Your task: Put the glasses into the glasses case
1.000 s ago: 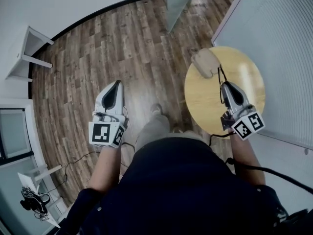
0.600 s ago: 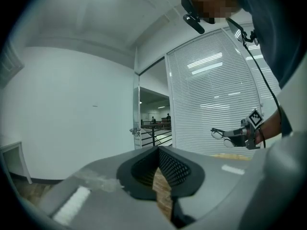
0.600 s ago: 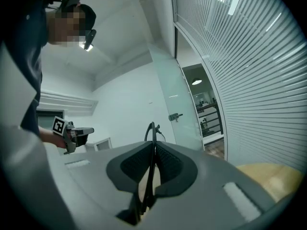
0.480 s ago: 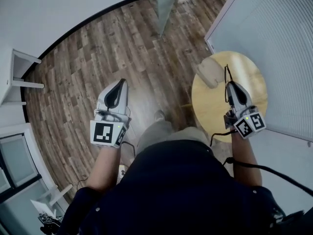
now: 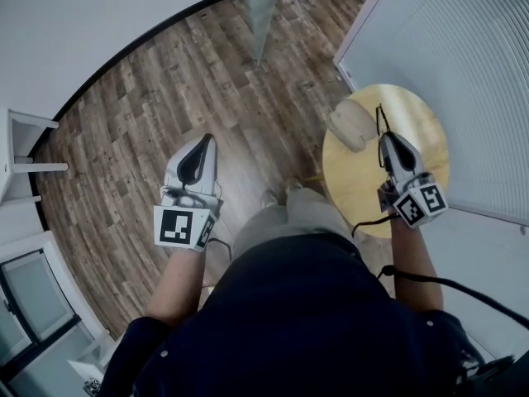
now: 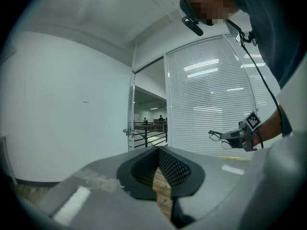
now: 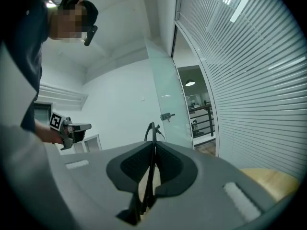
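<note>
Wooden floor [image 5: 165, 106] surrounds a round table [image 5: 417, 126] bearing the glasses case [image 5: 353, 126]. The right gripper [image 5: 385, 136] clamps the glasses [image 7: 152, 131] just beside it, probably for insertion. The left gripper [image 5: 203, 139] hangs closed and empty, well aside.

- This looks like an office interior rather than a home: a long glazed partition [image 5: 463, 73] covered with white horizontal blinds runs along one side.
- A tall glass door [image 7: 165, 104] with a metal handle [image 7: 166, 116] stands by a plain white wall [image 5: 83, 15] edged with a dark skirting strip.
- The floor [image 5: 207, 81] is wood-look planks, and a small round wooden table [image 5: 364, 188] stands beside the partition.
- Through an opening there is a corridor with a dark railing [image 6: 149, 131] and ceiling strip lights [image 6: 154, 108].
</note>
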`<state>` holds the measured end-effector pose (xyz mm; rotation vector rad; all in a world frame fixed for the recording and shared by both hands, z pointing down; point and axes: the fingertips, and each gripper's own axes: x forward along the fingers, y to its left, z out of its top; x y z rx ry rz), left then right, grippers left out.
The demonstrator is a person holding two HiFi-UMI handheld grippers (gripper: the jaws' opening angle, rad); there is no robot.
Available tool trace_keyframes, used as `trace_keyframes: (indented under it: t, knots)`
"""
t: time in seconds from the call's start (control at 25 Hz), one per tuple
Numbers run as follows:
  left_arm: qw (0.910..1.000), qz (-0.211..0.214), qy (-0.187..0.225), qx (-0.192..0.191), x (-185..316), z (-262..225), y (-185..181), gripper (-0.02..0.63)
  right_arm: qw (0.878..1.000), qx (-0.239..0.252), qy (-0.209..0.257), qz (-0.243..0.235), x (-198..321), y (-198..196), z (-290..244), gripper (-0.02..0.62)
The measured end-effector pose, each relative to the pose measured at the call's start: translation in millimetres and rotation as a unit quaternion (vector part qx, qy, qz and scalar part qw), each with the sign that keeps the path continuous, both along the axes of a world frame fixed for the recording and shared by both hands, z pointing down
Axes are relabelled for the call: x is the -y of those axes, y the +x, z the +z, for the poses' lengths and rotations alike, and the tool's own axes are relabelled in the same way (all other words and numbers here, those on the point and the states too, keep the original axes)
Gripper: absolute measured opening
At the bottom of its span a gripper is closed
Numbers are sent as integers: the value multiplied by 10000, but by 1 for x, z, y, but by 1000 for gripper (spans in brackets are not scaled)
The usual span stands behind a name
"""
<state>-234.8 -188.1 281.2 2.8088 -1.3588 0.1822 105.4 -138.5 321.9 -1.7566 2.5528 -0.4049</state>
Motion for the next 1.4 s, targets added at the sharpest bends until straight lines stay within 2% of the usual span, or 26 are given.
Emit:
trace_keyframes:
  t: [0.28, 0.4, 0.8, 1.12, 1.4]
  knots:
    - [9999, 74, 126, 34, 27, -18, 19, 3, 10000, -64, -29, -55, 23, 12, 4, 29]
    - [9992, 128, 156, 346, 35, -15, 32, 3, 9998, -127, -59, -155, 33, 20, 13, 29]
    - [9992, 85, 0, 380, 71, 8, 53, 3, 9990, -57, -352, -265, 57, 40, 54, 29]
    - [9989, 80, -315, 352, 89, 37, 59, 3, 9980, -67, -564, -286, 64, 40, 85, 29]
    - [9971, 143, -567, 495, 90, 68, 64, 3, 9958, -25, -815, -420, 68, 33, 120, 29]
